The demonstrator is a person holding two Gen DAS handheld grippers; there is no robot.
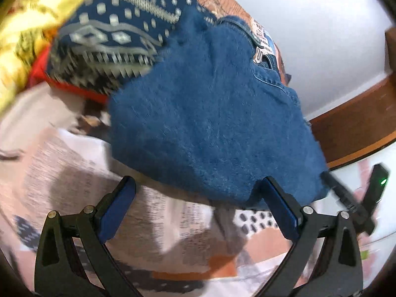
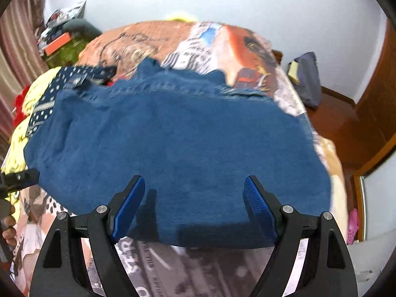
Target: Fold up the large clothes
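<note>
On the printed bedspread (image 2: 173,269) lies folded blue denim (image 2: 178,143), its near edge between the wide-open, empty right gripper (image 2: 194,208); left gripper (image 1: 198,208) likewise gapes beside its fuzzy corner.

The jeans (image 2: 178,143) were plain blue; the cloth (image 1: 118,29) beside them was navy with white geometric print; the bedsheet (image 2: 138,47) was orange with pictures.

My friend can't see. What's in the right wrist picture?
A blue denim garment lies spread on a bed with a printed cover. The open right gripper hovers over its near edge, touching nothing. Yellow and dotted navy clothes are piled at the left.
</note>
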